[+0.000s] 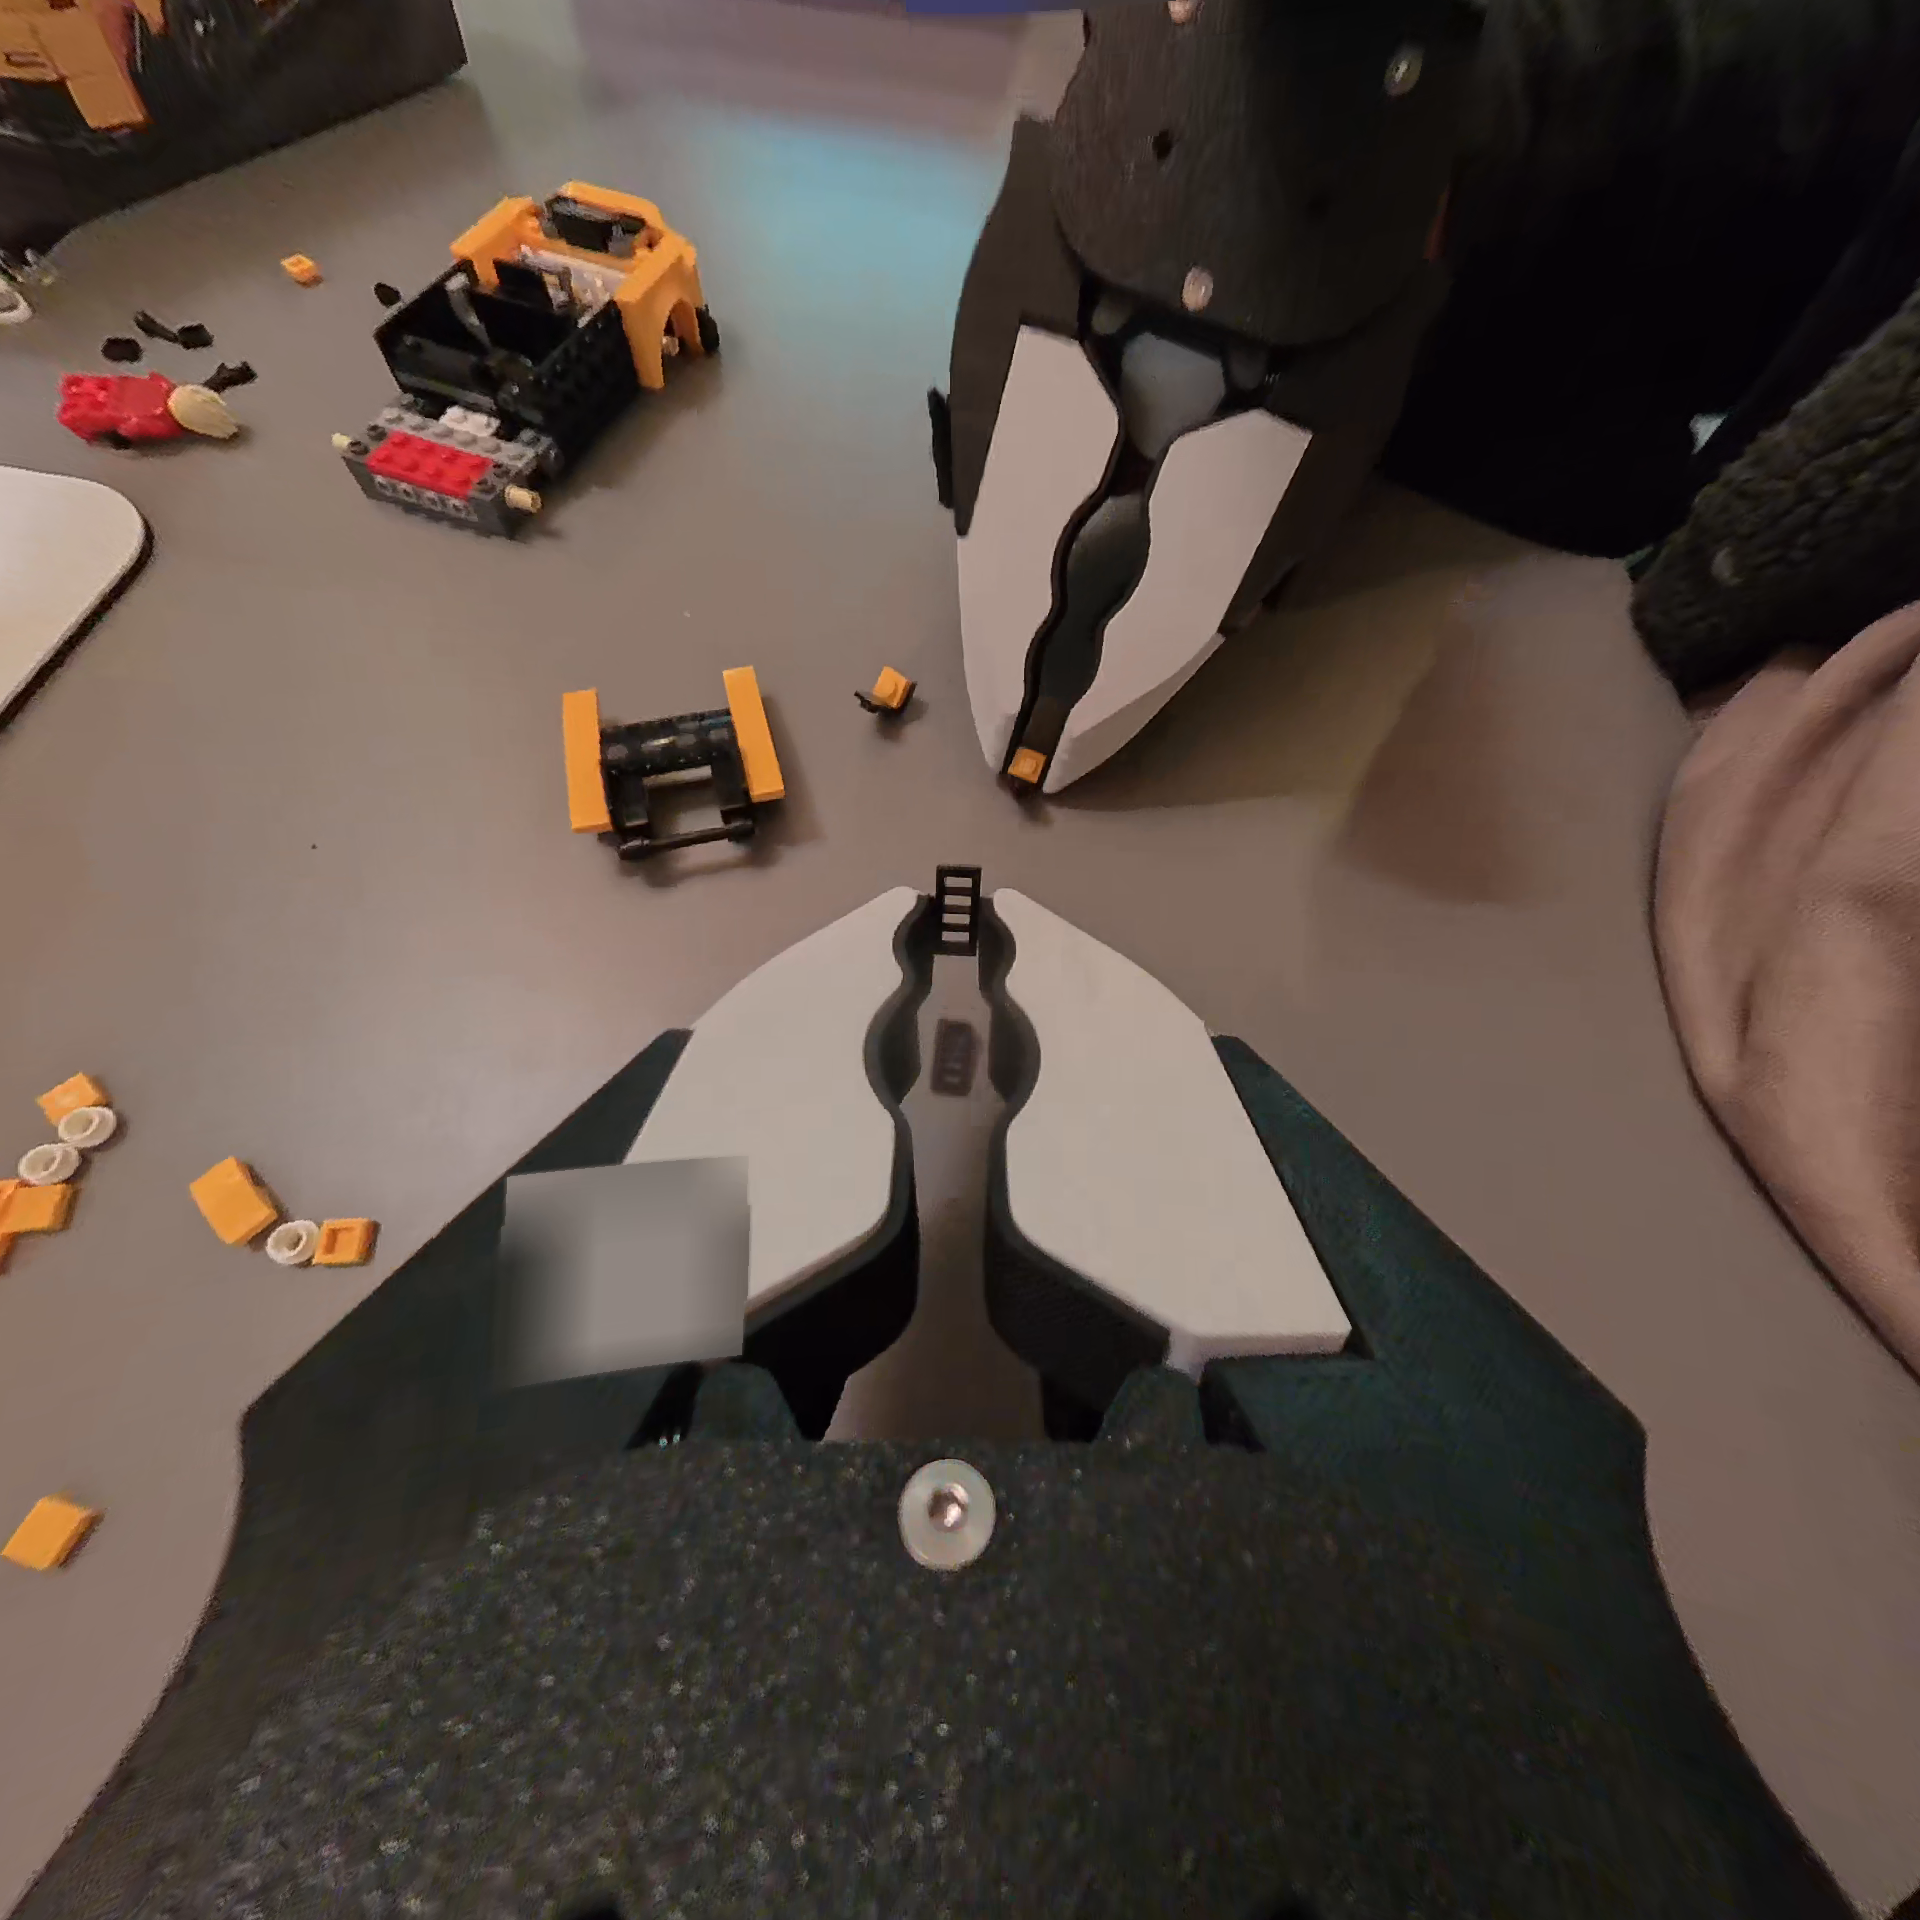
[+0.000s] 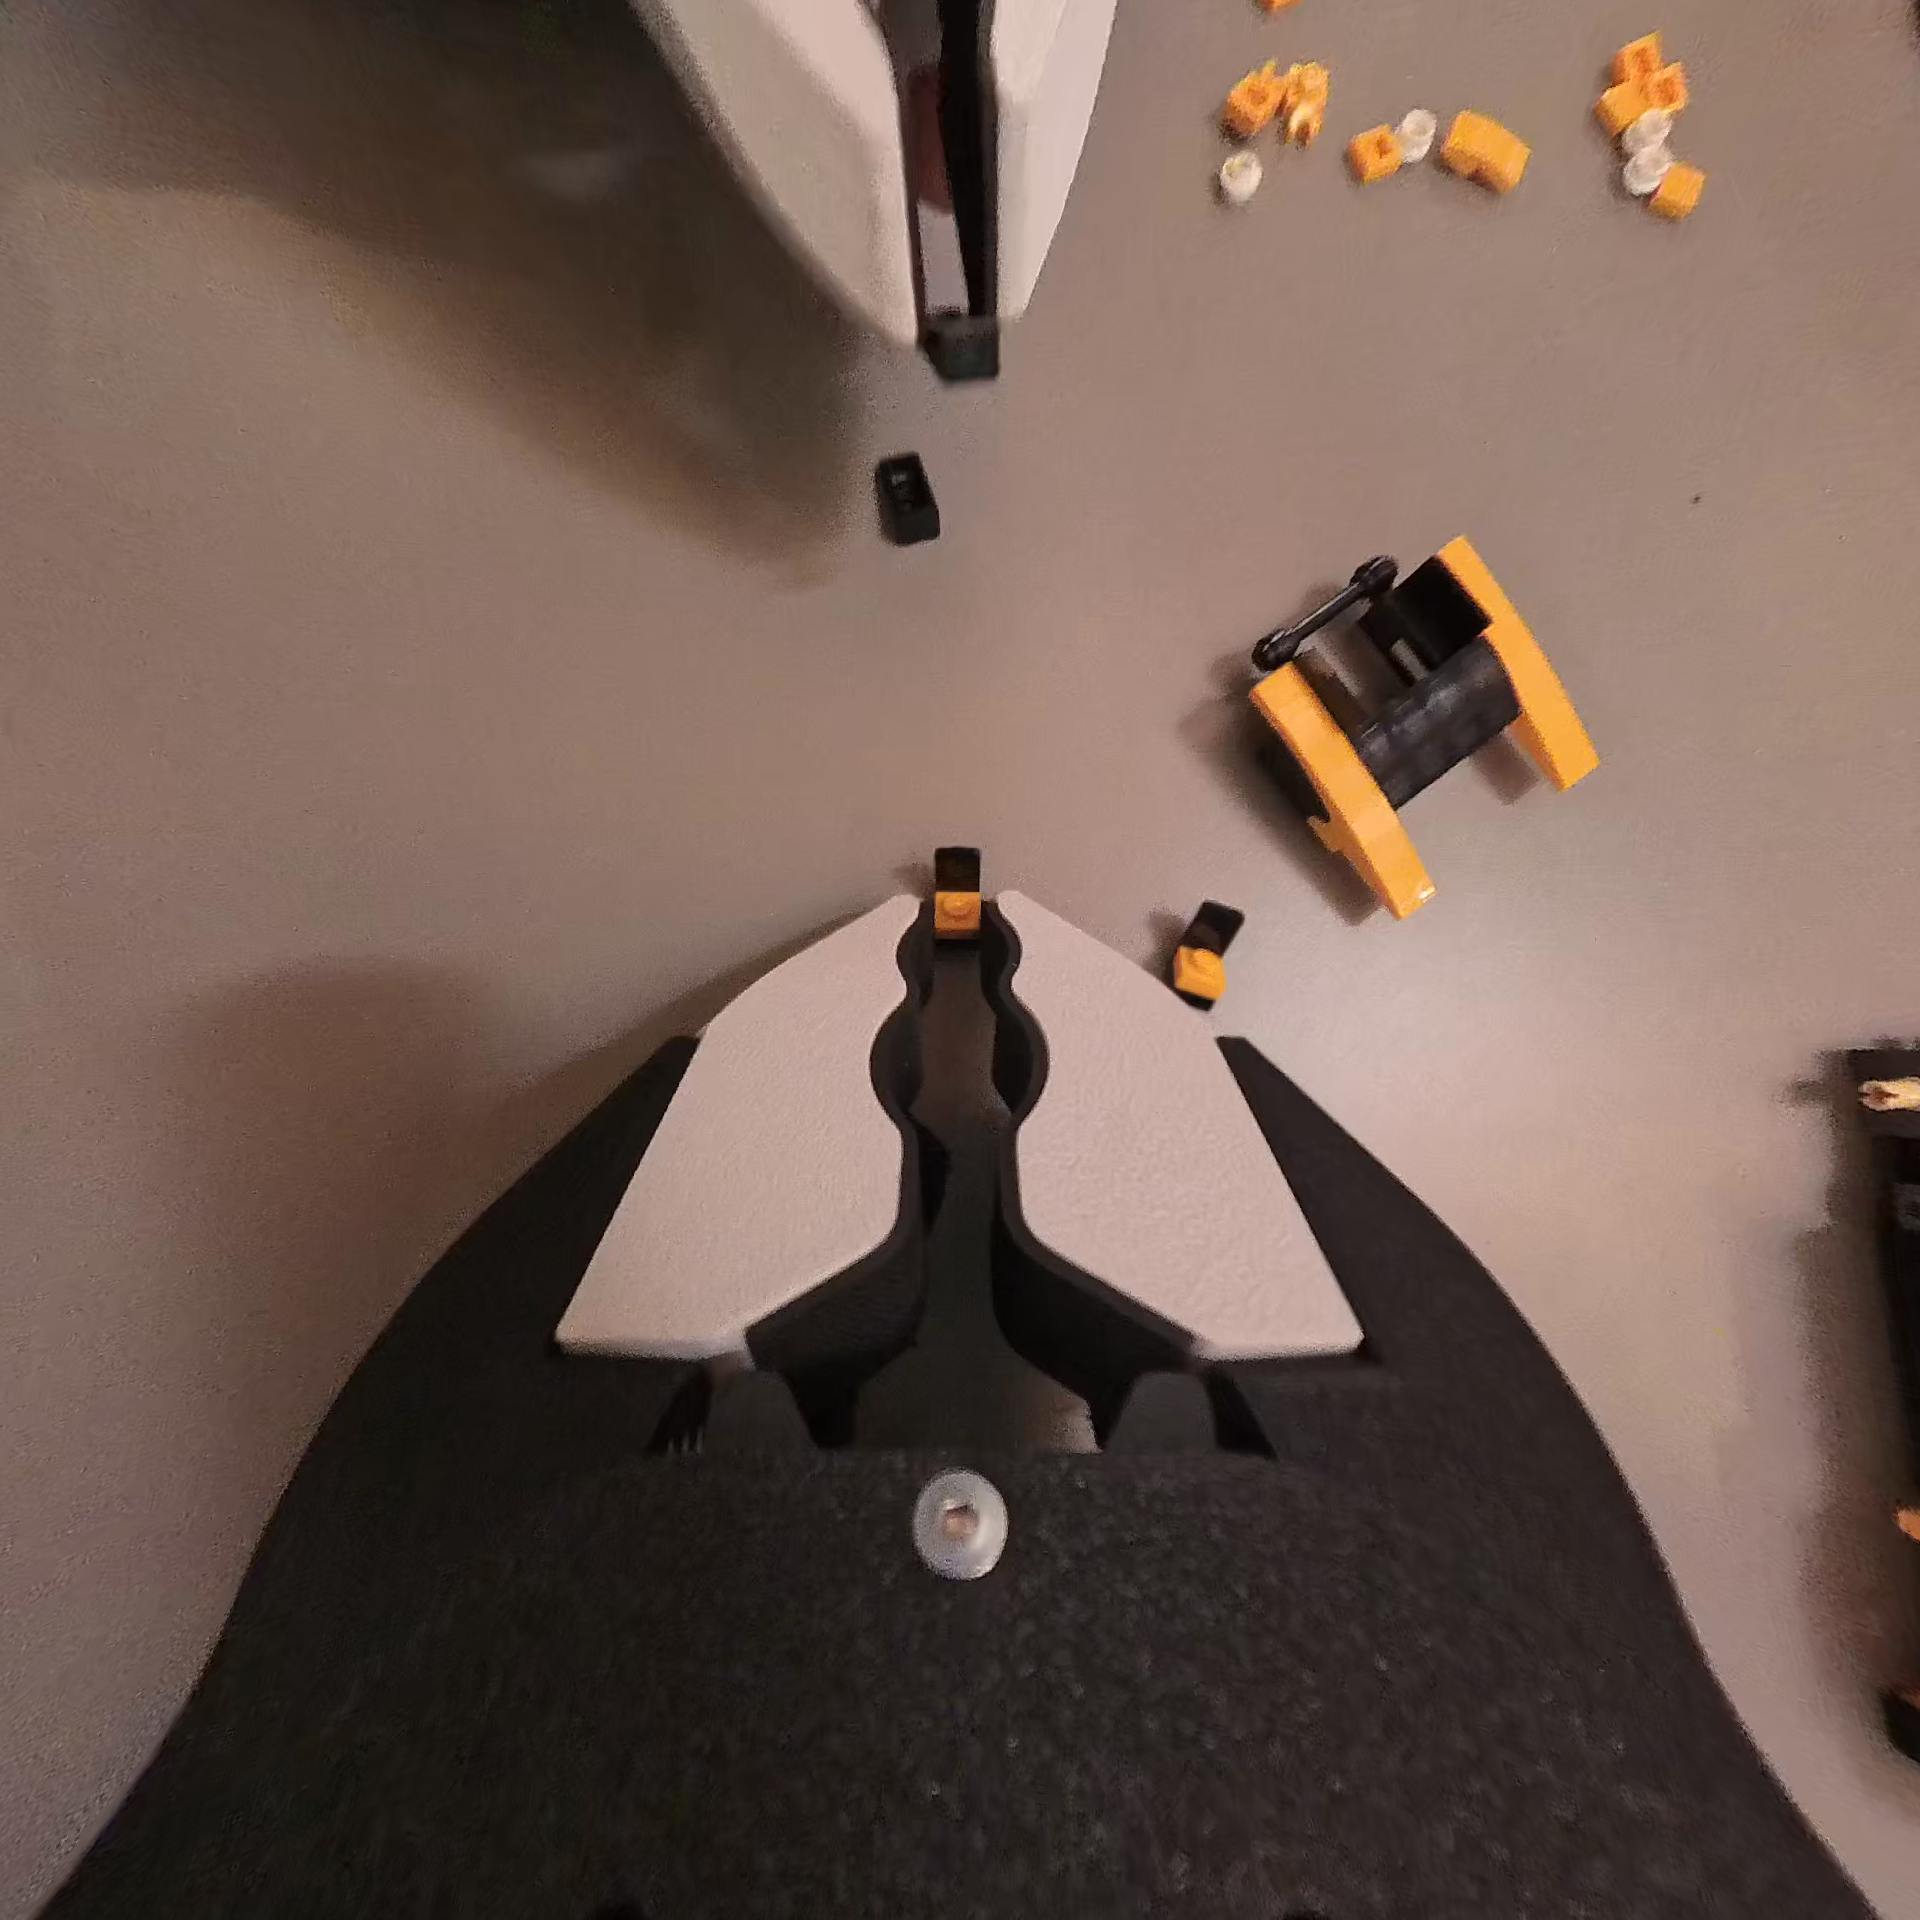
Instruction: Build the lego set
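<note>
My left gripper (image 1: 957,902) is shut on a small black grille piece (image 1: 957,912), held just above the grey table (image 1: 1195,831). It also shows at the top of the right wrist view (image 2: 961,338) with the black piece (image 2: 966,351) at its tips. My right gripper (image 2: 956,902) is shut on a small orange-and-black piece (image 2: 956,894). In the left wrist view it (image 1: 1023,774) points down at the table just beyond my left tips, the orange piece (image 1: 1027,766) in it. The two grippers face each other, a short way apart.
An orange-and-black sub-assembly (image 1: 670,758) (image 2: 1423,717) lies nearby, with a second small orange-and-black piece (image 1: 888,691) (image 2: 1200,956). A loose black piece (image 2: 906,499) lies between the grippers. The partly built car (image 1: 530,353), red bricks (image 1: 120,405) and loose orange pieces (image 1: 234,1200) (image 2: 1481,145) lie around. A sleeve (image 1: 1797,520) is at right. The grippers' ends are close to 8 cm from one another.
</note>
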